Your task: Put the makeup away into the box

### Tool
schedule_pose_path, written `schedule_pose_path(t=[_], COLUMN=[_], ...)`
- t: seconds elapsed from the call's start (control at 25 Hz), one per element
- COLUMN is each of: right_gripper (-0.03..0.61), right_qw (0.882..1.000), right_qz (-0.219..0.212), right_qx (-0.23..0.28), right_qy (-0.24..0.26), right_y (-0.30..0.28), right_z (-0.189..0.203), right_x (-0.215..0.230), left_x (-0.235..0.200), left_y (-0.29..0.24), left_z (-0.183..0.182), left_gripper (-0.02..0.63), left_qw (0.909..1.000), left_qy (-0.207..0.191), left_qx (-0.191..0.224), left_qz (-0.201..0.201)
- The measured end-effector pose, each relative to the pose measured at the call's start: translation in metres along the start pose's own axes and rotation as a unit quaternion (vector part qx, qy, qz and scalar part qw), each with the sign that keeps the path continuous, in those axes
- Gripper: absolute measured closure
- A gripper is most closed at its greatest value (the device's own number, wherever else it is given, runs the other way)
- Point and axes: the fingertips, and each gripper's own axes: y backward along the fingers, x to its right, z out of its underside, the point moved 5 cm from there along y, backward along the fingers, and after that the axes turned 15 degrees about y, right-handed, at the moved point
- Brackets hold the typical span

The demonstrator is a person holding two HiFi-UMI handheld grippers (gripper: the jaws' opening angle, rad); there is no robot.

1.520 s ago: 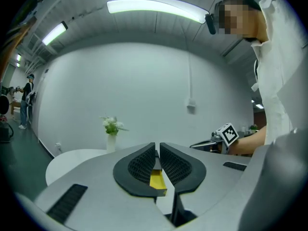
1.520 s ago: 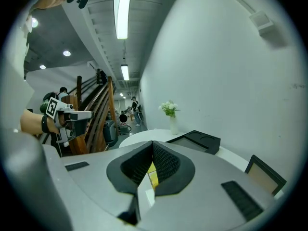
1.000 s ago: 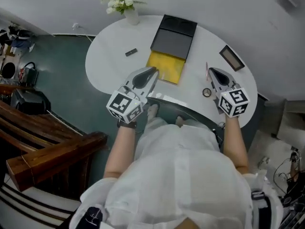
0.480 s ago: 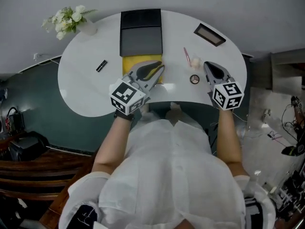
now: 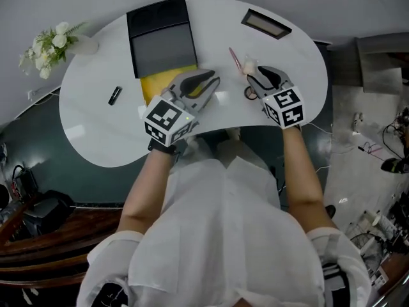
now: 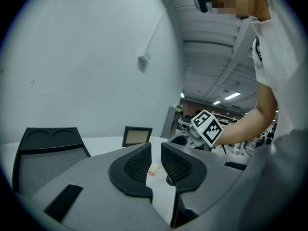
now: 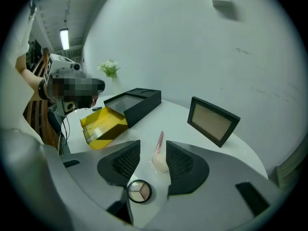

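Note:
A black box [image 5: 160,37] stands open at the table's far side, with a yellow inner tray [image 5: 153,85] in front of it. My left gripper [image 5: 209,80] hovers over the tray's right end, its jaws a narrow gap apart and empty [image 6: 155,160]. My right gripper [image 5: 258,75] points down at the makeup, and its jaws have just been opening. In the right gripper view [image 7: 153,161] a pale sponge [image 7: 159,163] lies on the table between them, untouched. A round compact [image 7: 140,191] lies just before the jaws. A pink brush [image 7: 160,141] lies beyond the sponge.
A framed dark palette [image 5: 266,23] lies at the far right of the white table [image 5: 96,133]. A small black tube [image 5: 115,95] rests at the left. A vase of white flowers [image 5: 54,47] stands at the far left edge. The person's body is close to the table's near edge.
Both grippers have come down and forward over the table. The right one now sits at the sponge and compact, and its jaws have gone from shut to open.

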Motion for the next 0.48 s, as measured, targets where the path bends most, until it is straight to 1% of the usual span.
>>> schedule_pose_path(t=[0.28,0.48], right_gripper=[0.43,0.43], right_qw=[0.999,0.994], right_qz=[-0.003,-0.018], right_qx=[-0.047,-0.096], right_qy=[0.016,0.044], right_y=[-0.032,-0.05], right_z=[0.019,0.032], right_x=[0.006,0.002], left_x=[-0.008,-0.013], left_y=[-0.015,-0.018], left_z=[0.007,0.01], left_gripper=[0.558,0.558], left_qw=[0.9999,0.9998], left_qy=[0.008,0.016], left_qx=[-0.014,-0.012], left_qz=[0.004,0.0])
